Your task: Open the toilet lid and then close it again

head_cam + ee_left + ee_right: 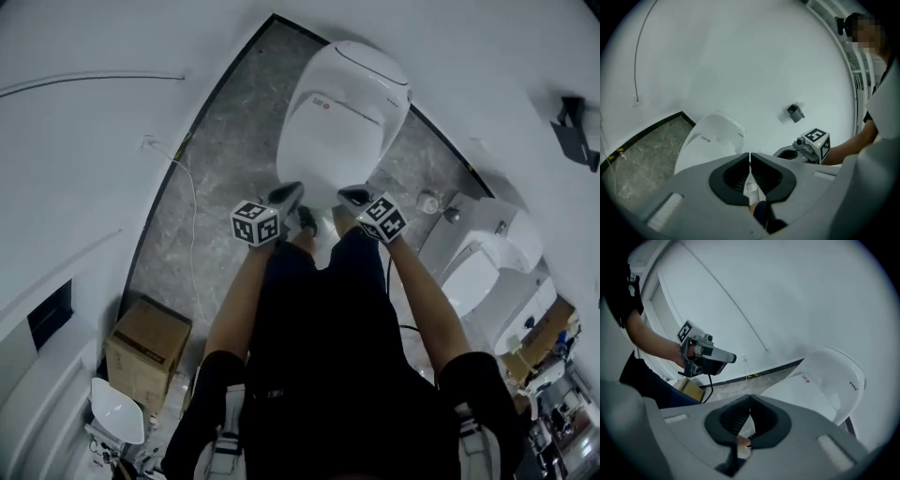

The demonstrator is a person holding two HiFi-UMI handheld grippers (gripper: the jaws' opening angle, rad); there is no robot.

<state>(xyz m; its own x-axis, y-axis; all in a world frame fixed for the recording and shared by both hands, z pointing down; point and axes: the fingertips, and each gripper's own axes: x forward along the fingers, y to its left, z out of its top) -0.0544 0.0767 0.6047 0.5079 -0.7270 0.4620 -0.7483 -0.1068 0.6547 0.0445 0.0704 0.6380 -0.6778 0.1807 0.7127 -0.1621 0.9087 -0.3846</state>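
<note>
A white toilet (342,112) stands on the grey stone floor ahead of me, its lid (328,131) lying down flat. My left gripper (289,194) and right gripper (354,197) hover side by side above the toilet's near edge, touching nothing. In the left gripper view the jaws (750,154) meet tip to tip with nothing between them, and the toilet (710,140) sits below and beyond. The right gripper's jaws (750,397) are likewise shut and empty, with the lid (811,380) to their right. Each gripper shows in the other's view: the right gripper (799,150) and the left gripper (723,357).
A second white toilet (487,258) stands at the right. A cardboard box (145,349) and a loose white seat part (117,412) lie at the lower left. A thin white cable (192,202) runs along the floor by the left wall. A black fitting (574,131) hangs on the right wall.
</note>
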